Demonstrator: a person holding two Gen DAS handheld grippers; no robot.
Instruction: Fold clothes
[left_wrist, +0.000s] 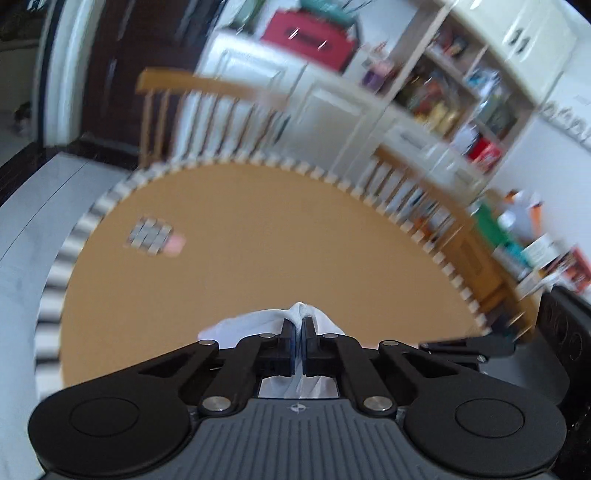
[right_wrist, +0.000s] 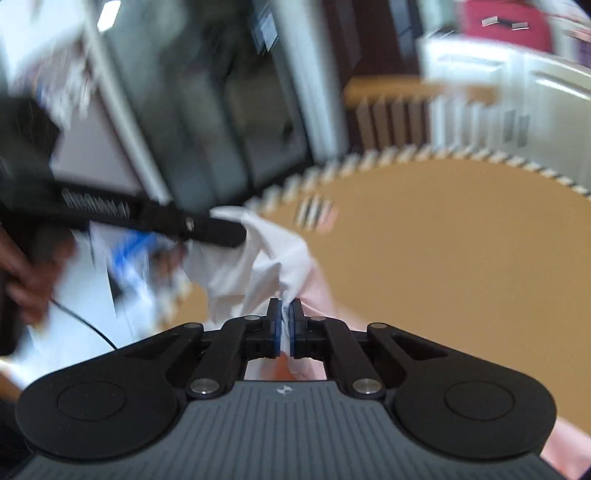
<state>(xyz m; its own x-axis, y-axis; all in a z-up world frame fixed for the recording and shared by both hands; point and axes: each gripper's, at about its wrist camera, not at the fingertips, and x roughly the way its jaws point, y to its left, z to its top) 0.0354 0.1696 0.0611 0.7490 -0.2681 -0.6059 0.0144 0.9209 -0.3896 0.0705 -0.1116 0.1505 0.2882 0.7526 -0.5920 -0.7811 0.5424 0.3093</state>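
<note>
Looking thru the left wrist cam first: left gripper (left_wrist: 299, 325) is clamped tight on a bunched bit of white garment (left_wrist: 258, 326), cloth poking up past the fingertips and also showing below betw the linkages. Garment sits right at the tips, above the near edge of the round tan table (left_wrist: 258, 240). A small checkered patch (left_wrist: 153, 238) lies on the table top, well apart from the cloth. Chair (left_wrist: 207, 110) and shelves (left_wrist: 454, 96) behind, all smeared w/ motion blur. Dark part of the other tool shows at the right edge.

Right wrist cam: right gripper (right_wrist: 284, 314) is also closed on the fabric, pads pinching a twisted ridge of the white garment (right_wrist: 258, 258), w/ a pinkish layer (right_wrist: 317, 291) under it; can't tell if that's the same item or another. Left gripper (right_wrist: 221, 234) comes in from the left, its tip at the cloth's far corner, a hand (right_wrist: 33, 273) on its grip. Cloth hangs crumpled betw the two tools near the table's edge.

Risks, as I judge them: both pinches look like wads, not clean corners, so spreading could come out skewed or twisted. Fast moves could tug fabric out of a pinch. Grabbing two layers at once would spoil the fold.
</note>
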